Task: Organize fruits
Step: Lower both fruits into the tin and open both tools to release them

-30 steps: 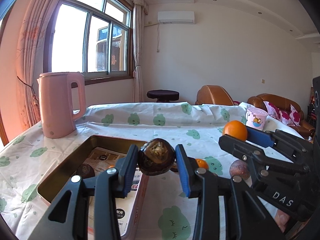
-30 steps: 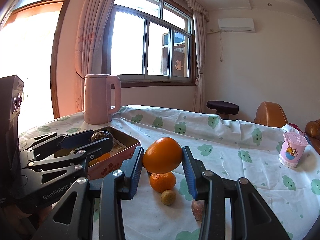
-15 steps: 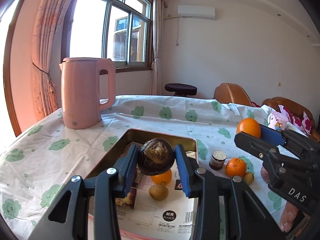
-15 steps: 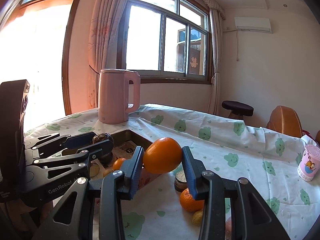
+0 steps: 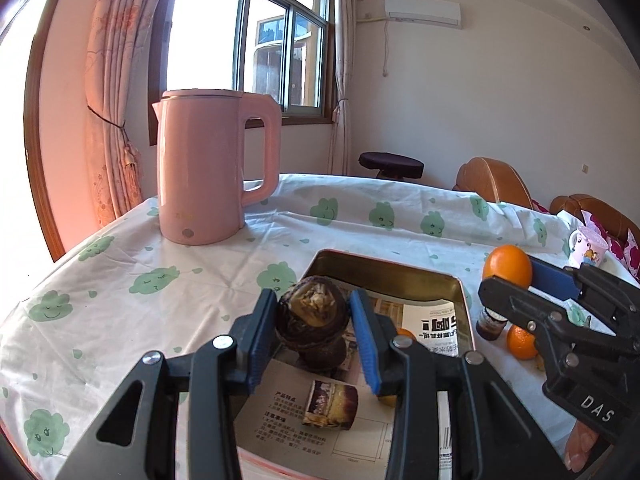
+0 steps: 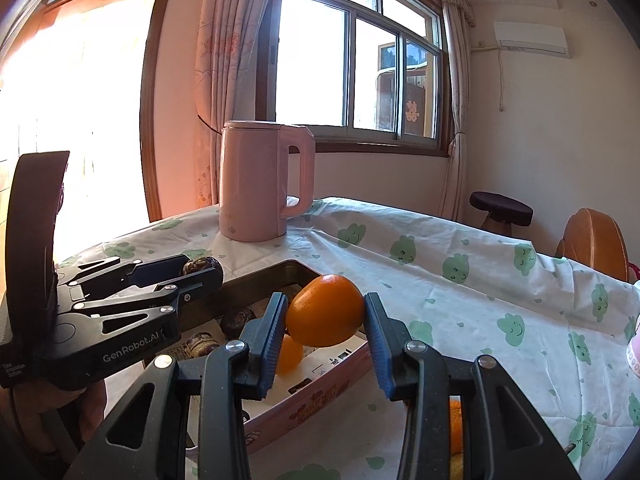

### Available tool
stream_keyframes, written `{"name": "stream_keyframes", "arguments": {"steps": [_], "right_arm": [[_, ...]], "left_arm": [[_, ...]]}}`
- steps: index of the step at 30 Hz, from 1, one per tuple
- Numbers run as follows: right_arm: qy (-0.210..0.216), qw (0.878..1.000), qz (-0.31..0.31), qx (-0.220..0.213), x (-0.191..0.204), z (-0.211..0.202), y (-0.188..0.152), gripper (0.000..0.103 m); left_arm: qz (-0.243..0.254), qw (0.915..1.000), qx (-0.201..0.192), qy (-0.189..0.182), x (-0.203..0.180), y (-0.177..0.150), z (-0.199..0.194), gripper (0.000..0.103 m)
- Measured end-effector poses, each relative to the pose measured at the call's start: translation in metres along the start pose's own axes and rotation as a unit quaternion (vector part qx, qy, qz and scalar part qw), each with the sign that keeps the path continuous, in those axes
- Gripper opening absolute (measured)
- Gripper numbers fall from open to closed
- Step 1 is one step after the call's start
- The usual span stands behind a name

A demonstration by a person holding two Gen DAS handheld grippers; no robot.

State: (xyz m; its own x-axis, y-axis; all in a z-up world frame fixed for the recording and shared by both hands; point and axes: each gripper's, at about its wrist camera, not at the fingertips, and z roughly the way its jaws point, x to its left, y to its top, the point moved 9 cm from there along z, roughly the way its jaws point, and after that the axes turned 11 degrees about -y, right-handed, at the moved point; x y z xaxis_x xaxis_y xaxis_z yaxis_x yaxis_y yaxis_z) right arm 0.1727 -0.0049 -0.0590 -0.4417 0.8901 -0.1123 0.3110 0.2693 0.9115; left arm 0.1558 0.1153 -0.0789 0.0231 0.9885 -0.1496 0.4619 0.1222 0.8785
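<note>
My left gripper (image 5: 314, 320) is shut on a dark brown wrinkled fruit (image 5: 312, 312) and holds it above the metal tray (image 5: 384, 272), over another dark fruit (image 5: 324, 354) lying inside. My right gripper (image 6: 325, 322) is shut on an orange (image 6: 326, 310) and holds it above the tray's right rim (image 6: 320, 396). In the left wrist view the right gripper (image 5: 516, 280) shows at the right with its orange (image 5: 507, 266). In the right wrist view the left gripper (image 6: 200, 270) shows at the left. A small orange (image 6: 289, 354) lies in the tray.
A pink kettle (image 5: 208, 168) stands at the table's back left. A small dark jar (image 5: 490, 322) and an orange (image 5: 520, 340) lie right of the tray. A pink cup (image 5: 588, 246) is at far right. A cake-like piece (image 5: 330, 404) lies in the tray.
Both grippers moved forward and left with their fruits, from beside the tray to above it. The kettle looms larger. The grips are unchanged.
</note>
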Motion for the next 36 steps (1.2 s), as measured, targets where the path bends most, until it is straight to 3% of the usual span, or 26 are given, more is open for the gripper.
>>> {"name": "stream_keyframes", "arguments": {"steps": [14, 36], "right_arm": [[-0.008, 0.998, -0.004, 0.060, 0.007, 0.040, -0.019, 0.041], [-0.021, 0.995, -0.004, 0.094, 0.005, 0.052, -0.027, 0.042]], "left_arm": [[0.000, 0.9993, 0.036, 0.003, 0.008, -0.010, 0.014, 0.040], [0.038, 0.9965, 0.074, -0.014, -0.012, -0.018, 0.028, 0.040]]}}
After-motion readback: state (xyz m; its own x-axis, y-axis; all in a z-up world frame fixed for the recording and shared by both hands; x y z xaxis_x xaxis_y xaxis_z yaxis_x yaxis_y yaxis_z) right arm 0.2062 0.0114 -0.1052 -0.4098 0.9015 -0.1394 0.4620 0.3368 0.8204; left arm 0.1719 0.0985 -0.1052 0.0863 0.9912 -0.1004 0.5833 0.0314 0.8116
